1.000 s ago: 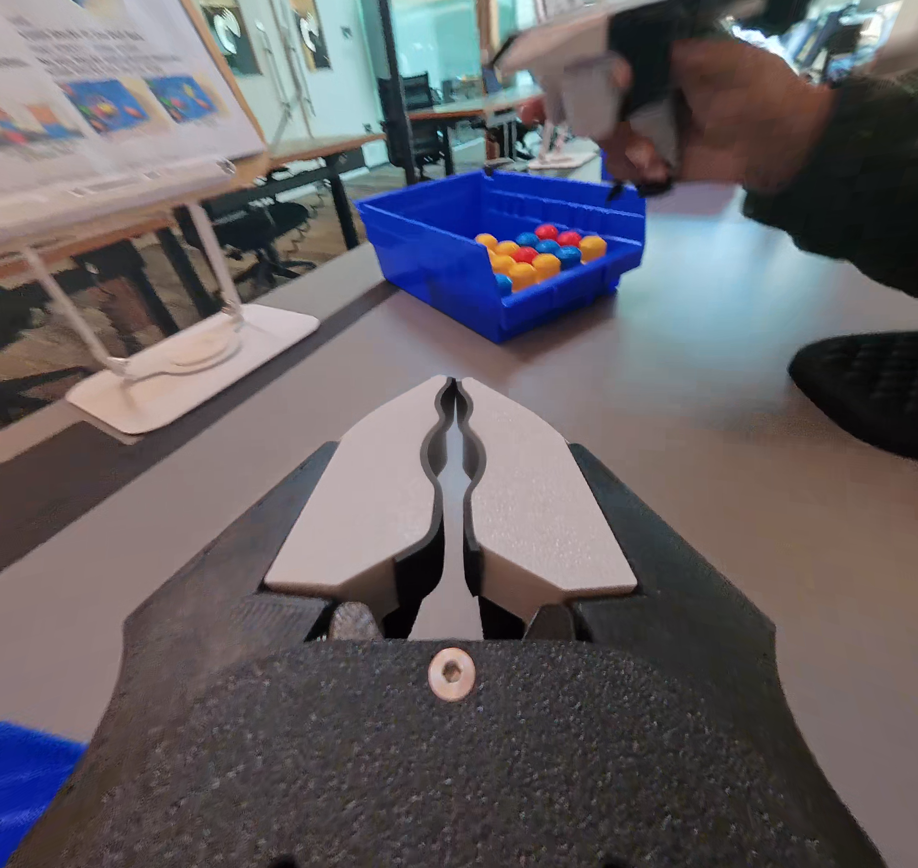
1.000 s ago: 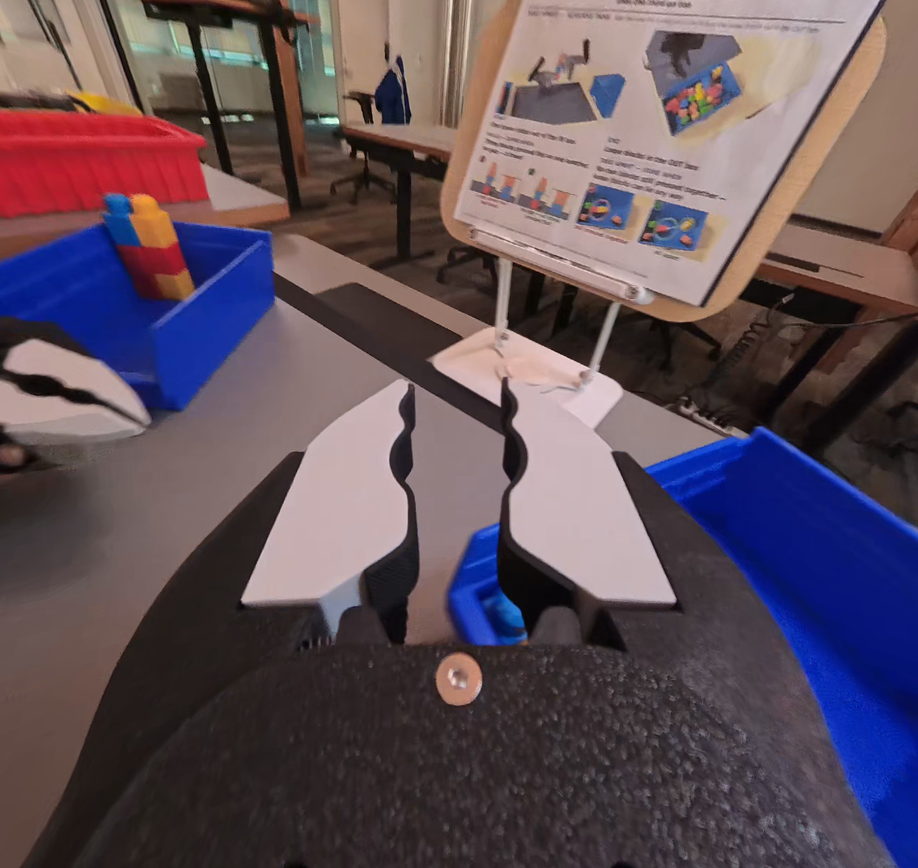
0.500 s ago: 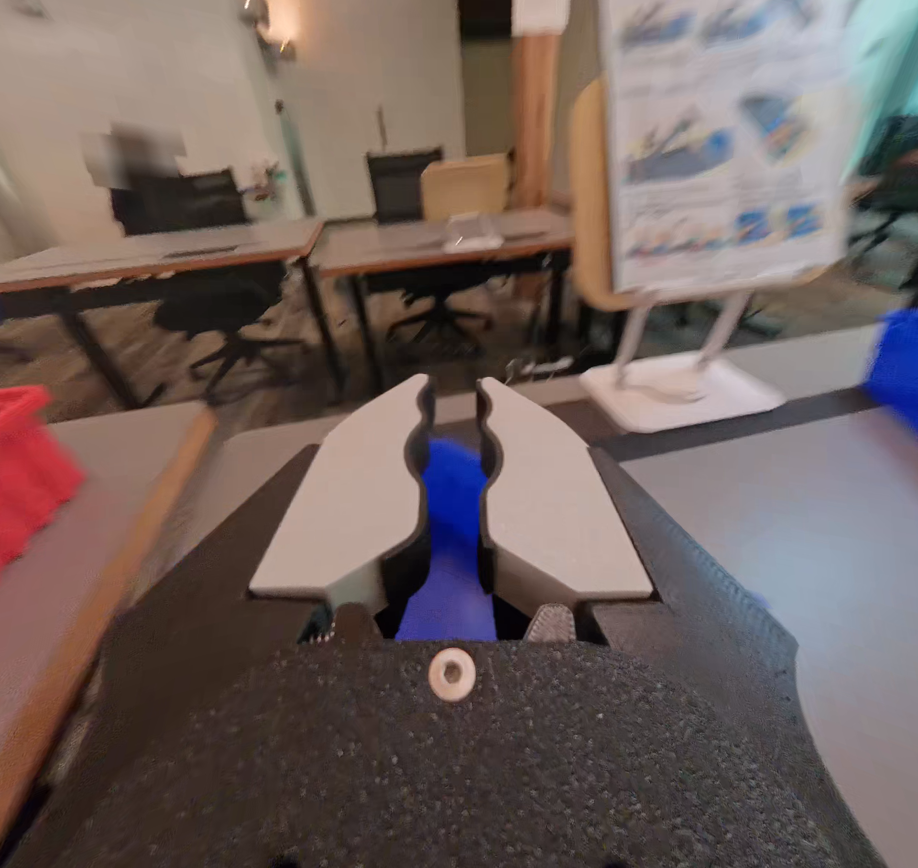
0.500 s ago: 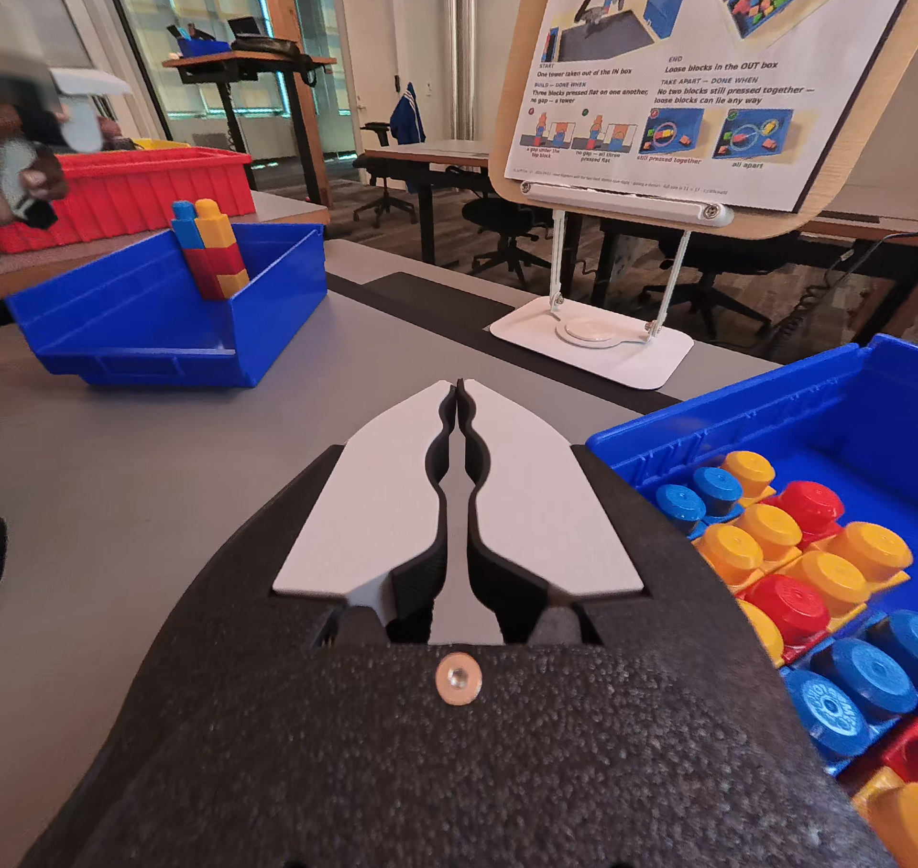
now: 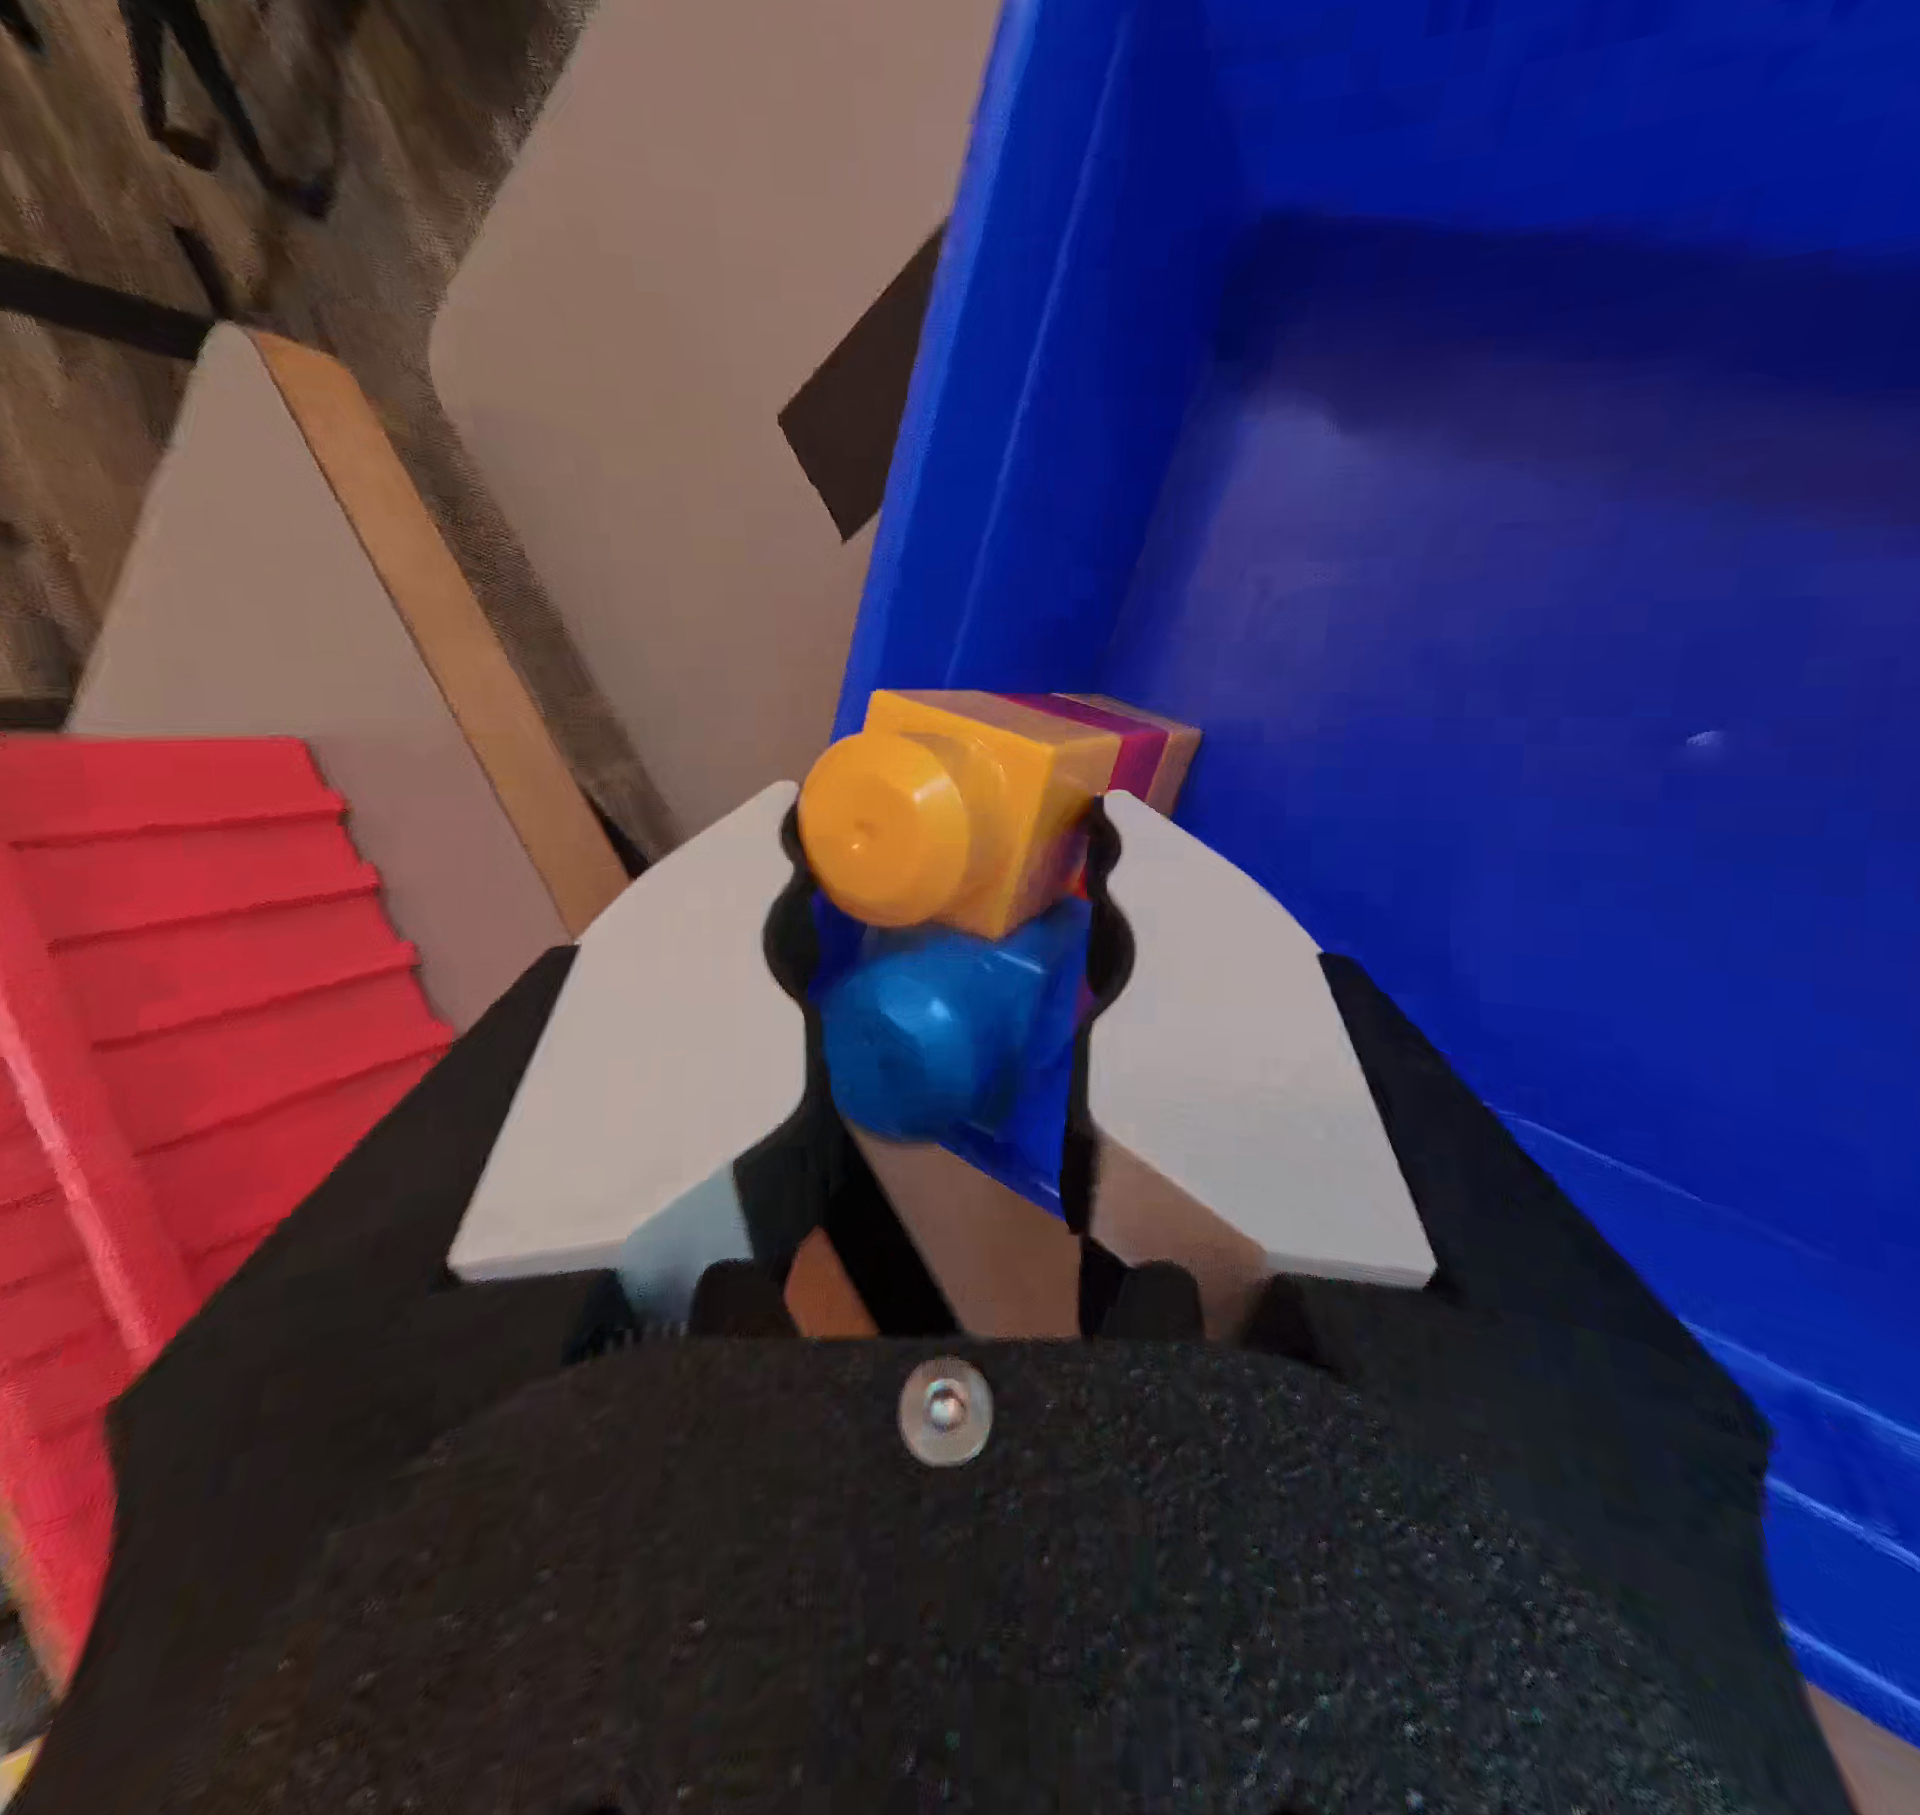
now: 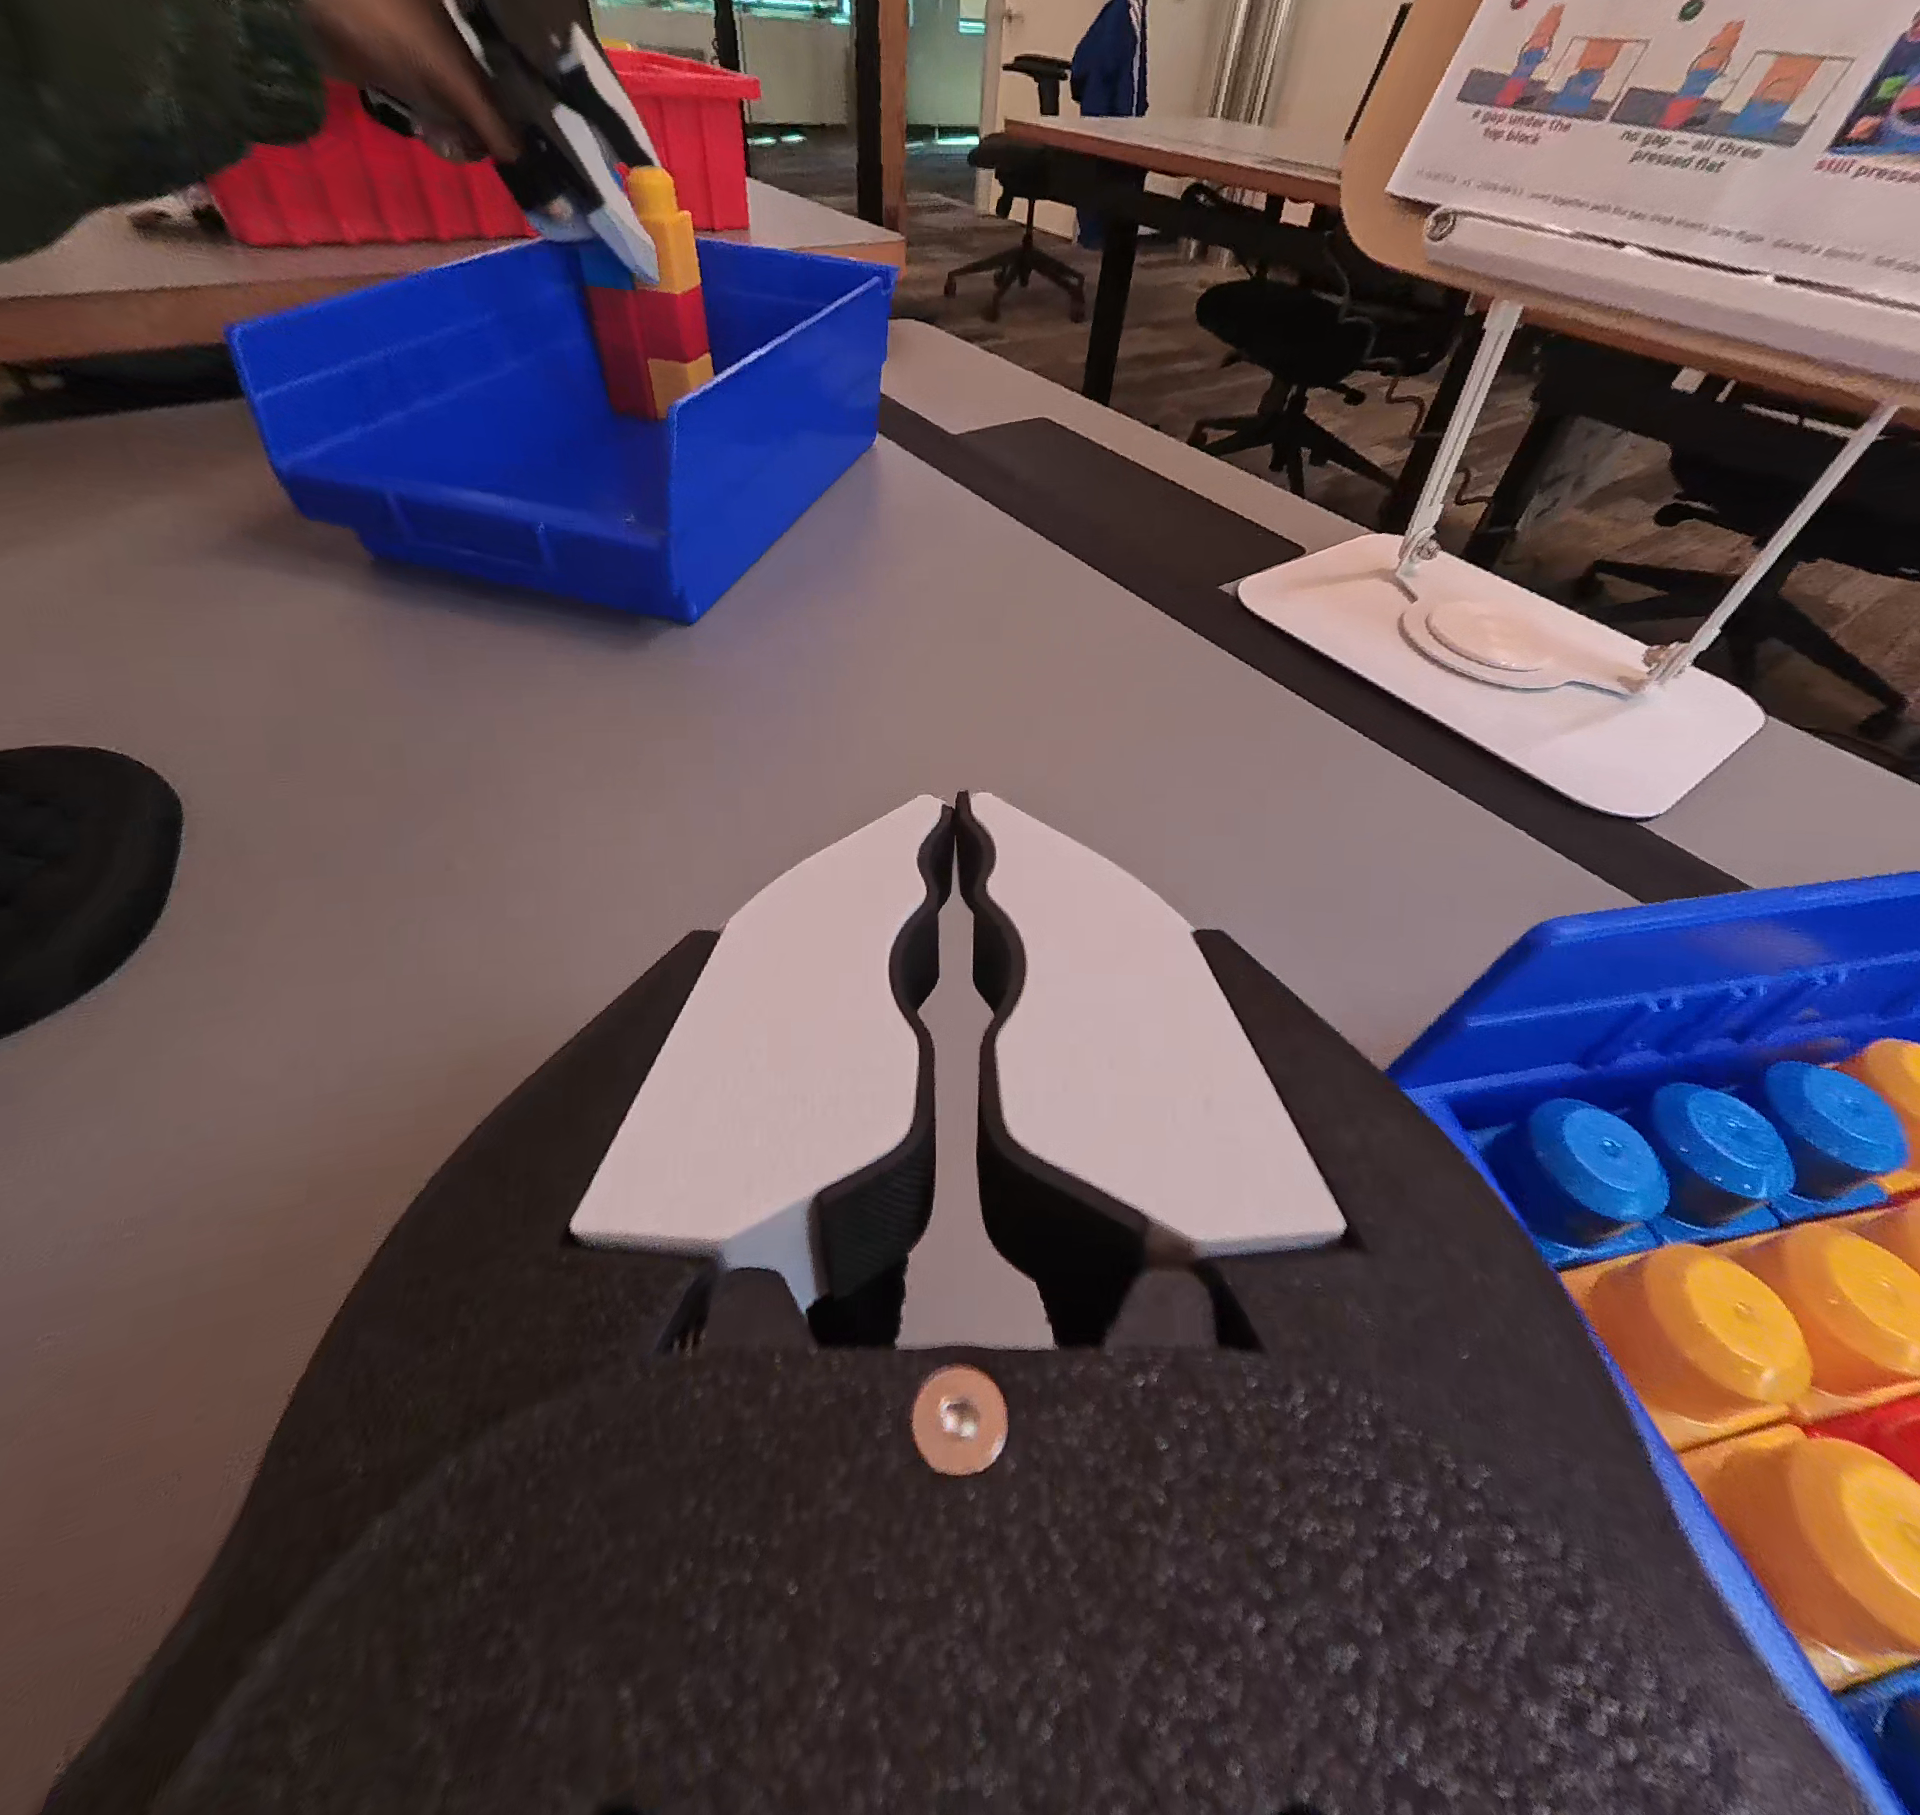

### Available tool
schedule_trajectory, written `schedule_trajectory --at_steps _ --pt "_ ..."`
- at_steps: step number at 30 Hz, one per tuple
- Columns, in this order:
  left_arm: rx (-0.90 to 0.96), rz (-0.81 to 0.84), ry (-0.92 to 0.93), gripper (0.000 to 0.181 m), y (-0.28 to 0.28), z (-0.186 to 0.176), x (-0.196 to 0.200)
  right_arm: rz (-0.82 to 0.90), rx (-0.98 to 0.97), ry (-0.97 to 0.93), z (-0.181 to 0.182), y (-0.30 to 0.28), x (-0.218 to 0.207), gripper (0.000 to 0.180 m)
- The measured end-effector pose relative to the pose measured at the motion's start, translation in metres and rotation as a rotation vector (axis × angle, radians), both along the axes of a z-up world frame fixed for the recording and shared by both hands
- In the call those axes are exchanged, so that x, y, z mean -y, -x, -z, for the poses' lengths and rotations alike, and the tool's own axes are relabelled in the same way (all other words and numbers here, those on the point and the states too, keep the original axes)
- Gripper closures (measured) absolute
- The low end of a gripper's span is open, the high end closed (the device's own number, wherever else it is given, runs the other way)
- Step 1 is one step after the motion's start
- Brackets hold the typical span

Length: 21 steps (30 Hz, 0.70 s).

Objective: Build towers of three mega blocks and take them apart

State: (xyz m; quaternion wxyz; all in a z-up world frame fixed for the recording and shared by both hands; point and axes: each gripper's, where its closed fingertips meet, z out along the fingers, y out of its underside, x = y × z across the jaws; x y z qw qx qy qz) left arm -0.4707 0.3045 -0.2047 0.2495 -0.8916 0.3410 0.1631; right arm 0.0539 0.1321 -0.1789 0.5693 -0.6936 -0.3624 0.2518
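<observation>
1. Around my left gripper [image 5: 943,908]: a red bin [image 5: 187,986] lies to its left on a neighbouring table, and the blue bin [image 5: 1507,622] fills the right side of the left wrist view. The bin's near wall stands close against the tower.
2. My left jaws are apart, one on each side of the tower [image 5: 966,892]. I cannot tell whether they touch it.
3. The tower stands in the corner of the blue bin [image 6: 499,477]. Its long axis is upright, leaning slightly. Its studs point up, straight at the left camera: one yellow, one blue.
4. In the right wrist view, the left gripper [image 6: 613,217] comes down onto the tower's [image 6: 655,311] top at a slant.
5. My right gripper [image 6: 954,809] hangs over bare grey table [image 6: 520,778], jaws together, holding nothing.
6. Near the right gripper: a second blue bin [image 6: 1662,965] of loose blocks [image 6: 1714,1318] to its right, a white sign stand [image 6: 1507,685] ahead, and a black pad [image 6: 73,882] to the left.
</observation>
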Motion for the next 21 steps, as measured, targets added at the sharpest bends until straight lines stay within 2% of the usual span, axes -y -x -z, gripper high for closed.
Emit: schedule_trajectory --at_steps 5,9,12,17,21 --pt "-0.094 0.162 -0.118 0.138 -0.039 -0.025 -0.008 0.007 -0.014 0.018 0.002 -0.005 -0.003 0.179" --pt "-0.189 0.205 -0.134 0.141 -0.048 -0.046 -0.003 0.002 -0.062 0.061 0.002 -0.006 -0.003 0.179" --pt "-0.142 0.245 -0.192 0.141 -0.070 -0.073 0.005 -0.001 -0.063 0.038 -0.003 -0.005 0.000 0.179" --pt "0.024 0.493 -0.289 0.140 -0.182 -0.118 0.051 -0.059 -0.078 -0.012 -0.013 0.006 0.011 0.178" --pt "0.173 0.760 -0.309 0.141 -0.297 -0.127 0.116 -0.117 -0.040 -0.060 -0.014 0.023 0.024 0.160"
